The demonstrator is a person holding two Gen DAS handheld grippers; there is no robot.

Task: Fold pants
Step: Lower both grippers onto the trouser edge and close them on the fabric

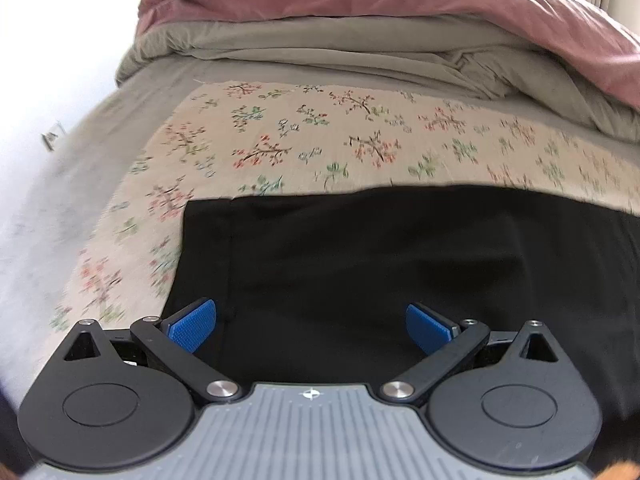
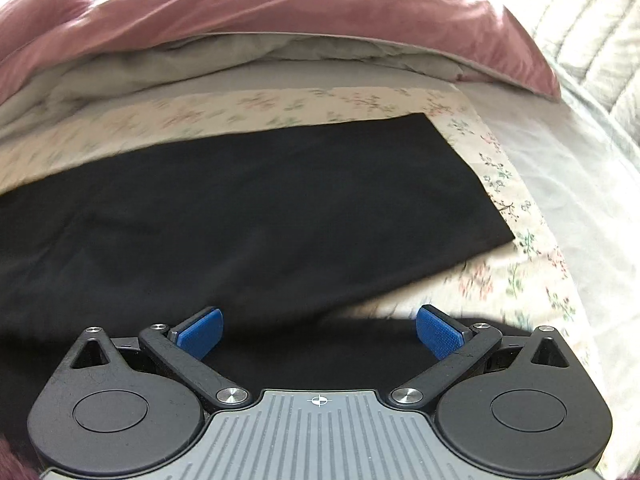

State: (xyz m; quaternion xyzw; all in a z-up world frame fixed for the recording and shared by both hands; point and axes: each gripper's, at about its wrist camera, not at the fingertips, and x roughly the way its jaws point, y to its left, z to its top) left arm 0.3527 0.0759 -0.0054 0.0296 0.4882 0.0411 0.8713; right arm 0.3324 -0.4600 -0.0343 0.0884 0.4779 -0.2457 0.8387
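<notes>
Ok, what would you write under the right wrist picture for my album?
Open right gripper hovering over black pants laid flat on a flowery cloth.

- The right gripper [image 2: 318, 330] has its jaws spread wide, nothing between the blue pads [image 2: 200, 332].
- It is above the near edge of the black pants [image 2: 240, 208], which lie flat and stretch leftward out of view.
- The pants rest on a floral cloth [image 2: 520, 264]; their right end stops short of its edge.
- Behind lie a grey-green blanket [image 2: 248, 56] and a pink duvet [image 2: 280, 4] heaped over it.
</notes>
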